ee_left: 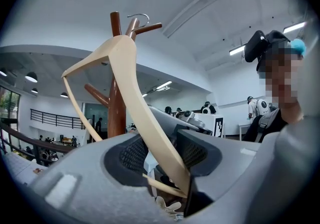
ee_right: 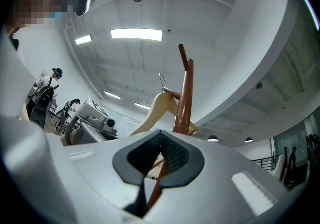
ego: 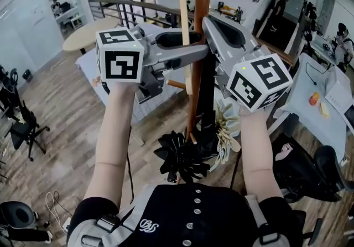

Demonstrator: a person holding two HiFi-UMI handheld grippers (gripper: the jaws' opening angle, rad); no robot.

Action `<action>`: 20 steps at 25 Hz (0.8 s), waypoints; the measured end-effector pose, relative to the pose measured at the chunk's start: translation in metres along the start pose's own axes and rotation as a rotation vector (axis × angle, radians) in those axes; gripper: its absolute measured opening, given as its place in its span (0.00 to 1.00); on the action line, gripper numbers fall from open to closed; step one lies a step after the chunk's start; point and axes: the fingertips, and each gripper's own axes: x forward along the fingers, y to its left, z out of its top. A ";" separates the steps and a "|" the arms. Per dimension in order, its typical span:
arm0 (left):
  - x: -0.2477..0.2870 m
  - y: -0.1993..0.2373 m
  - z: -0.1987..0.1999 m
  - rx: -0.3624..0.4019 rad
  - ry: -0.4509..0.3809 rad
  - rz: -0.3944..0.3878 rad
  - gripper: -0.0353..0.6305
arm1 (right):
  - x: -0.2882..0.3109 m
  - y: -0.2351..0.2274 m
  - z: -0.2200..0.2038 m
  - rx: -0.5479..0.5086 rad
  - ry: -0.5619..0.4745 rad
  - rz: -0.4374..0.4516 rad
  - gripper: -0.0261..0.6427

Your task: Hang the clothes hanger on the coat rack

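A pale wooden hanger (ego: 183, 14) (ee_left: 135, 92) (ee_right: 157, 107) is raised against the brown coat rack pole (ego: 200, 74) (ee_left: 117, 113) (ee_right: 184, 97). My left gripper (ego: 193, 44) (ee_left: 157, 153) points level and is shut on one arm of the hanger, near where the lower bar joins it. The metal hook (ee_left: 140, 17) (ee_right: 162, 80) curves over an upper peg (ee_left: 148, 28); I cannot tell if it rests there. My right gripper (ego: 207, 19) (ee_right: 160, 160) tilts upward just right of the pole, jaws nearly together with nothing between them.
A black bundle (ego: 180, 157) and a pale bundle (ego: 225, 130) sit at the rack's foot. A round table (ego: 88, 36) and a railing (ego: 127, 11) lie behind, a white desk (ego: 315, 96) to the right, an office chair (ego: 25, 124) to the left.
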 end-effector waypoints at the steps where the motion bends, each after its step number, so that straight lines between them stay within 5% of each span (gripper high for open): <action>1: 0.000 0.002 0.000 -0.008 -0.001 -0.001 0.33 | 0.001 -0.001 0.000 0.001 -0.004 0.001 0.04; 20: 0.008 0.007 -0.015 -0.193 -0.058 -0.092 0.33 | -0.022 -0.006 -0.024 0.037 0.045 -0.035 0.04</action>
